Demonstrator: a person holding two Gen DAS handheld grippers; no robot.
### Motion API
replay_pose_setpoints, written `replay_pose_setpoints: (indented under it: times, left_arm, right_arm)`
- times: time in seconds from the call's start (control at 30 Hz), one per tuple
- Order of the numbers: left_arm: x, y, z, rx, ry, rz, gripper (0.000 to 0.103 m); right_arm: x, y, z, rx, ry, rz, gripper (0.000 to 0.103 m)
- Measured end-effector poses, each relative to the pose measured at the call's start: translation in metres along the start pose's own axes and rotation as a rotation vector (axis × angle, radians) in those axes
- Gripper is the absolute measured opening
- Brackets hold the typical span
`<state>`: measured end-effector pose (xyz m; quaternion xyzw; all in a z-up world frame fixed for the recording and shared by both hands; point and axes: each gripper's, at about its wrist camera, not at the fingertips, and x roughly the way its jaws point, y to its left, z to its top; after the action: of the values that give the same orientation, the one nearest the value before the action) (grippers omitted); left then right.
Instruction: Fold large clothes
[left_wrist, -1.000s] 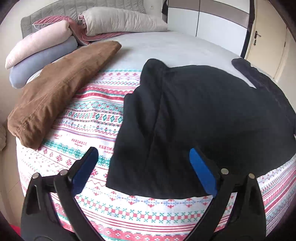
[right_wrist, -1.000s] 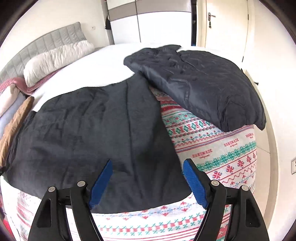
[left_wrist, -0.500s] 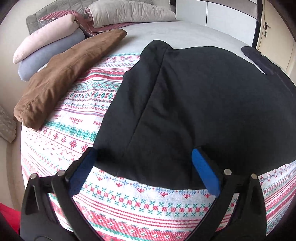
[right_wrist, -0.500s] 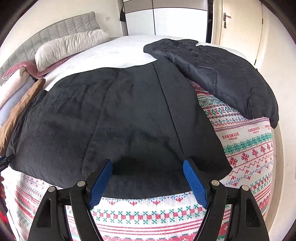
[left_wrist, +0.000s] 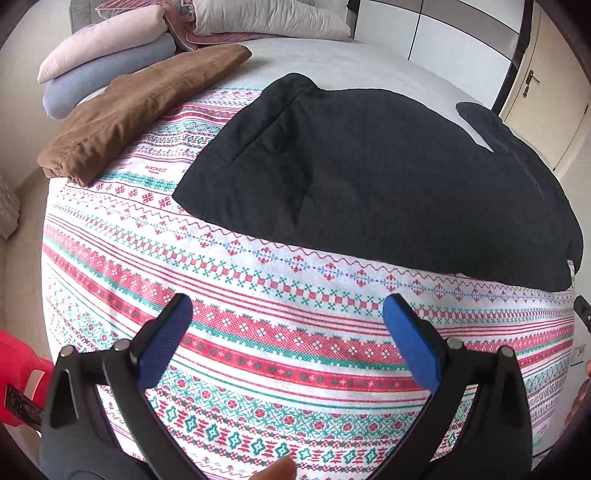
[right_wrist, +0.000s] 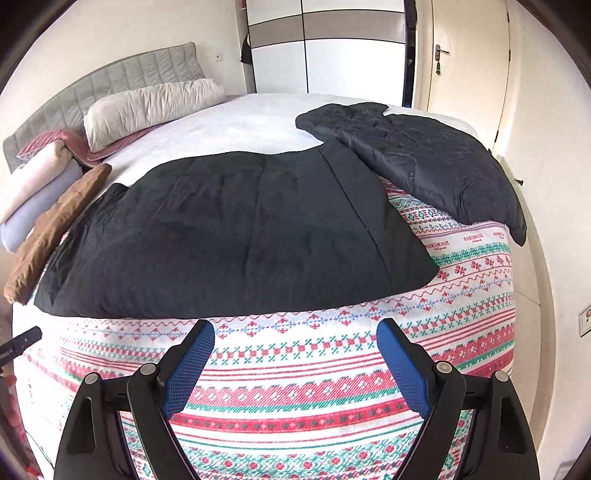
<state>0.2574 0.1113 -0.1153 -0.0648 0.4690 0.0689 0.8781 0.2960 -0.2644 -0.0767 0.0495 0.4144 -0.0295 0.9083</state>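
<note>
Your left gripper (left_wrist: 286, 325) is spread wide, blue textured pads (left_wrist: 168, 338) holding nothing, hovering over the woven patterned blanket (left_wrist: 258, 295) with its red, teal and white bands. Just ahead of your fingertips, clear of them, lies the black fleece garment (left_wrist: 369, 177), soft and matte, folded into a broad rounded slab with a stitched seam running up its left part. Off to your left, well apart, a brown folded garment (left_wrist: 140, 110) sits in a long wedge, and beyond it rolled pink and grey bedding (left_wrist: 107, 62) is stacked.

Your right gripper (right_wrist: 295, 354) is just as wide, mesh-textured blue pads (right_wrist: 190, 367) empty, above the same blanket (right_wrist: 314, 387). The black fleece garment (right_wrist: 236, 236) lies ahead and slightly left, its near hem a little way off your fingertips. Ahead to your right, a dark quilted jacket (right_wrist: 424, 166), crinkly and faintly shiny, overlaps the fleece's far right corner. Far ahead left, a puffy beige pillow (right_wrist: 151, 110) leans at the grey padded headboard (right_wrist: 103, 81).
</note>
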Motion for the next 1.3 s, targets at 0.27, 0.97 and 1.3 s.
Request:
replay_pose_setpoints:
  times: [0.27,0.97,1.3]
  left_arm:
    - [-0.012,-0.048,-0.041,0.097,-0.026,0.012,0.103]
    - [-0.033,-0.096,-0.072,0.181,-0.143,-0.002,0.103]
    - [-0.026,-0.091,-0.067,0.18,-0.126,0.006,0.103]
  right_arm:
    - [0.0,0.027,-0.027,-0.034,0.018,-0.008,0.096]
    - [-0.007,0.069,-0.05,-0.145,-0.082,-0.08,0.097]
    - [-0.004,0.069,-0.05,-0.15,-0.06,-0.08,0.097]
